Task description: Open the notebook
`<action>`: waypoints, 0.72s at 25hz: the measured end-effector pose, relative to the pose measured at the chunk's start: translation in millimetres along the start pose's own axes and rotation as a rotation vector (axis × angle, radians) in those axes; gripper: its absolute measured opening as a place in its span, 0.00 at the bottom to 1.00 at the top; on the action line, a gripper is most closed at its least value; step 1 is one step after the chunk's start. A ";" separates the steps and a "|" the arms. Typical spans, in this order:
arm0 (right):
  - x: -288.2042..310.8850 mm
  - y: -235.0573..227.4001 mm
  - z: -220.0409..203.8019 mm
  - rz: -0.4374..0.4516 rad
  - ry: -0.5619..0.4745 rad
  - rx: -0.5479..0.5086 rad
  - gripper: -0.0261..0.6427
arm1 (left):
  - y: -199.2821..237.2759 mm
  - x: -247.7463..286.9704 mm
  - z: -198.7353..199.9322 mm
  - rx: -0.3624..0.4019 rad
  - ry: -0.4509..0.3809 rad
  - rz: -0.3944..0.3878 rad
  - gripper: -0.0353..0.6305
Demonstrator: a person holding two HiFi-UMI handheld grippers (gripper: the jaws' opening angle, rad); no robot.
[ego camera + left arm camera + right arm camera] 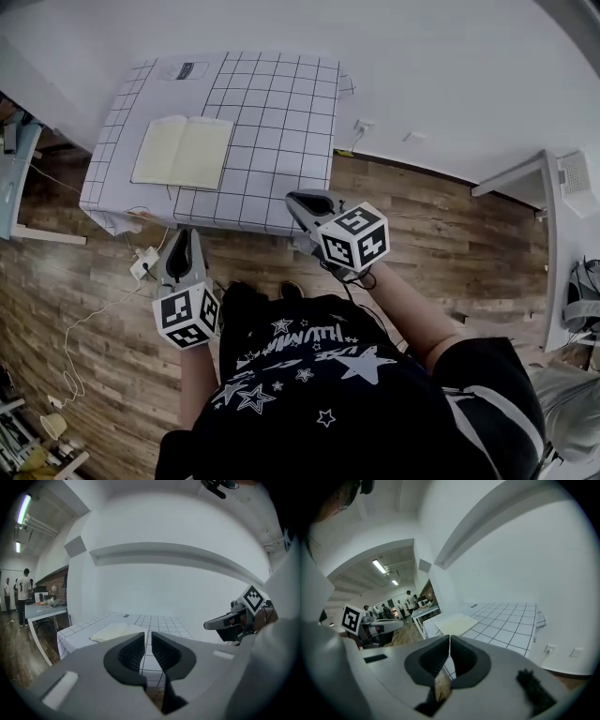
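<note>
My left gripper [181, 242] is empty, its jaws a narrow slit apart. Ahead of both sets of jaws and well apart from them, the notebook [183, 152] lies spread open on the bench [281, 112]. My right gripper [302, 201] has its jaws closed on nothing. I judge the task done.

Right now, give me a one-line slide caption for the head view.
Notebook lies open on the grid-cloth table; left claw and right claw hover clear of it, both empty.

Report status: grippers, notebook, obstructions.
Left gripper empty, jaws slightly apart; right gripper shut, empty. Notebook lies open on table. Nothing in the way.
</note>
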State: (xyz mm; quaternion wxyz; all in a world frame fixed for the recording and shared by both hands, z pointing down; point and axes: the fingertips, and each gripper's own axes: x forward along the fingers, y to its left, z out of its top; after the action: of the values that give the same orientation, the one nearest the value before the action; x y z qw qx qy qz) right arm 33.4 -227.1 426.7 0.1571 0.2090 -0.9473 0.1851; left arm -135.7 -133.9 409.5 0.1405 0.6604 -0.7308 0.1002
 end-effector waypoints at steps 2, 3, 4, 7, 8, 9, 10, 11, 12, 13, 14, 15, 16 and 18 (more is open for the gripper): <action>0.9 3.4 -2.7 0.013 -0.004 0.003 0.07 | -1.5 -8.9 -10.7 0.008 0.019 0.015 0.12; 1.9 4.7 -3.2 0.019 -0.008 0.005 0.07 | -0.8 -11.8 -14.6 0.008 0.026 0.022 0.12; 2.9 6.3 -3.1 0.027 -0.014 0.009 0.07 | 0.0 -14.1 -16.5 0.006 0.029 0.028 0.12; 3.8 16.2 -5.8 0.056 -0.014 0.012 0.07 | -0.6 -22.3 -13.3 0.004 0.013 0.037 0.12; 3.7 21.2 -8.3 0.064 -0.004 0.004 0.07 | -1.8 -26.1 -12.1 0.003 0.006 0.038 0.12; 3.5 26.7 -11.1 0.072 0.006 -0.005 0.07 | -2.9 -30.6 -11.8 0.001 -0.001 0.037 0.12; 3.2 32.7 -13.8 0.079 0.014 -0.012 0.07 | -3.6 -35.9 -12.3 -0.003 -0.005 0.037 0.12; 2.9 38.9 -16.2 0.086 0.020 -0.018 0.07 | -4.0 -42.1 -13.7 -0.009 -0.010 0.037 0.12; 2.5 45.4 -18.5 0.091 0.025 -0.025 0.07 | -4.1 -49.3 -15.5 -0.018 -0.015 0.039 0.12; 2.0 52.0 -20.7 0.095 0.030 -0.031 0.07 | -4.0 -57.4 -17.8 -0.028 -0.021 0.041 0.12; 1.4 59.0 -22.8 0.097 0.036 -0.038 0.07 | -3.9 -66.1 -20.4 -0.038 -0.025 0.044 0.11; 0.6 66.9 -24.9 0.099 0.041 -0.043 0.07 | -3.9 -75.5 -23.0 -0.046 -0.028 0.045 0.10; -0.4 76.7 -26.9 0.102 0.046 -0.049 0.07 | -4.0 -85.5 -25.5 -0.050 -0.030 0.044 0.09; -3.4 100.9 -31.1 0.120 0.048 -0.065 0.07 | -4.4 -106.6 -29.6 -0.054 -0.034 0.037 0.07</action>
State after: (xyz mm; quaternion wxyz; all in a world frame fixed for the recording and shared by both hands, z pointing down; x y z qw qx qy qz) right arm -2.6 -127.9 424.1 0.1751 0.1420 -0.9596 0.1684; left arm -119.8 -24.6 401.1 0.1438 0.6444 -0.7476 0.0718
